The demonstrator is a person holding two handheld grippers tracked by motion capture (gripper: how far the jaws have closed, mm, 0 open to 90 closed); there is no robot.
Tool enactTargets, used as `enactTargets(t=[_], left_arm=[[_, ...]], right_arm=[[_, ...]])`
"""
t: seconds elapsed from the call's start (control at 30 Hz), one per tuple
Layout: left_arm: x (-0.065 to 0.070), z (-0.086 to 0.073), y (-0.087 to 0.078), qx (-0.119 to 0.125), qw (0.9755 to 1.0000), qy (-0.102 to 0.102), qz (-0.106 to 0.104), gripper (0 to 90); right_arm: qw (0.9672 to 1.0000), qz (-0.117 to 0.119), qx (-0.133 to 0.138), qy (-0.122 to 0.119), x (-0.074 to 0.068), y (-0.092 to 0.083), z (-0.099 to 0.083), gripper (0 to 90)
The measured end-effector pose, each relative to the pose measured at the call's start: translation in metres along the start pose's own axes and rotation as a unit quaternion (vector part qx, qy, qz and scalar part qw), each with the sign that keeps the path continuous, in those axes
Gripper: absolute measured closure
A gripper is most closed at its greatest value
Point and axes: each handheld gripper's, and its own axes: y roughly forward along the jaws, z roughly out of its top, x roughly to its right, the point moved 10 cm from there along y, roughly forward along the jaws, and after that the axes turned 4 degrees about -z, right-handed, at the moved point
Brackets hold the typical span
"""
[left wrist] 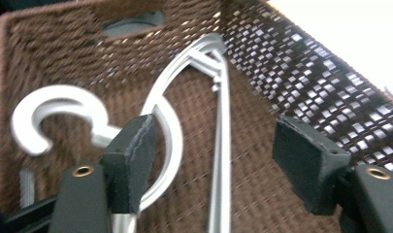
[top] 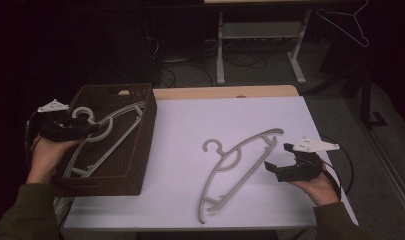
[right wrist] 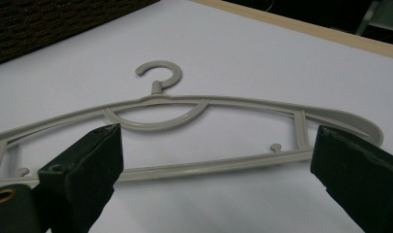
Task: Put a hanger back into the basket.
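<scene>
A person is sitting at a white table [top: 190, 125] and holding a black gripper in each hand. The left gripper [top: 92, 129] is showing at the left of the high view, hanging over a dark brown woven basket [top: 140, 150]. A grey plastic hanger [top: 102, 135] is lying inside the basket, with its round hook near the upper left of the basket. In the left gripper view, the left gripper [left wrist: 218, 170] is holding its two jaws wide apart and pinching nothing. The hanger's hook and curved neck are lying in the basket just past the jaw on the left of that frame, and its long bar is running up the middle between the jaws. The right gripper [top: 276, 157] is showing at the lower right of the high view, just beside the end of a second grey hanger [top: 237, 167] that is lying flat on the table in the middle of the frame. In the right gripper view, the right gripper [right wrist: 216, 160] is also keeping its jaws apart, and the second hanger is lying across the frame just beyond them, hook pointing up. No words, brand names or labels are showing on the hangers, the basket or the grippers.
</scene>
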Motion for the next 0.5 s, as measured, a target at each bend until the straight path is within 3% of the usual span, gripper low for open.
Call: enactTargets(t=[0.5], left_arm=[[0.089,0.048,0.02,0.035,0.9971,0.023,-0.064,19.0]], right_arm=[[1.0,0.005,0.001,-0.004,-0.002,0.001,0.001,4.5]])
